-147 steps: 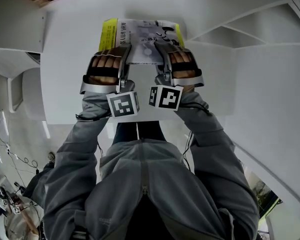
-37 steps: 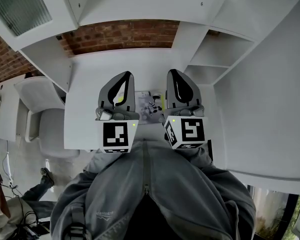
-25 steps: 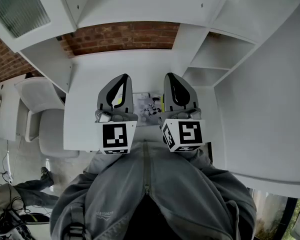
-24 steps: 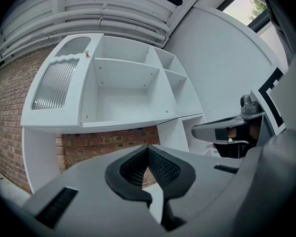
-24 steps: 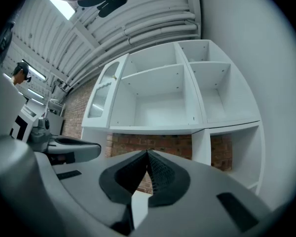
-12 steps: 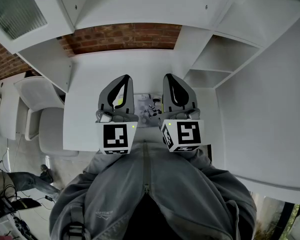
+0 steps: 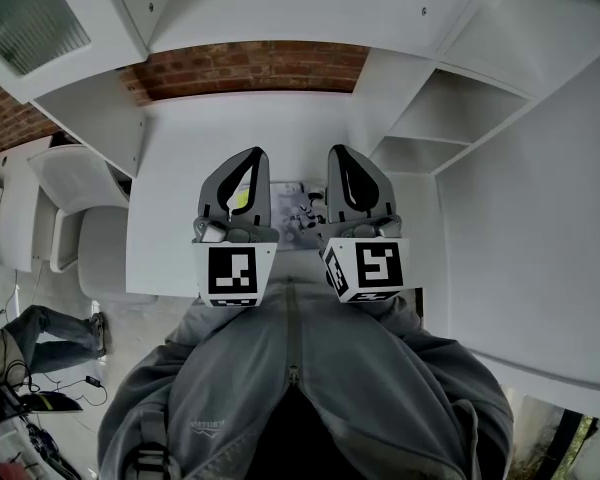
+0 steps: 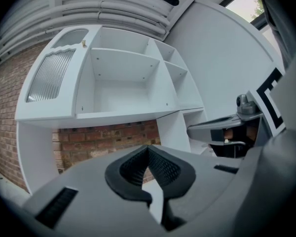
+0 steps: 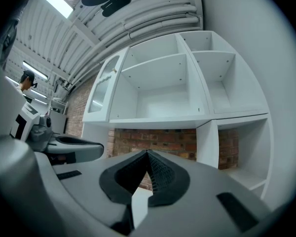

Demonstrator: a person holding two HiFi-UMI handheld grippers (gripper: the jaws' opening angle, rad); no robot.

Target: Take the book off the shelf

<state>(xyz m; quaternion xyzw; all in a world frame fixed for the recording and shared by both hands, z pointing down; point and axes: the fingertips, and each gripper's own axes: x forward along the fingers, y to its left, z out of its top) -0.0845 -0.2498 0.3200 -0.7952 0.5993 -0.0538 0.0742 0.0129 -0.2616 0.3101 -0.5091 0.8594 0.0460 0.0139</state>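
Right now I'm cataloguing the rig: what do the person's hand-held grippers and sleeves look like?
The left hand-held gripper and right hand-held gripper match: rounded grey shells, black ribbed pads, each with a white cube of black square markers behind. The person wears a grey zip-up jacket.

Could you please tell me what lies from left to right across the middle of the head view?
white chair → left tool → book → right tool → open shelf compartments
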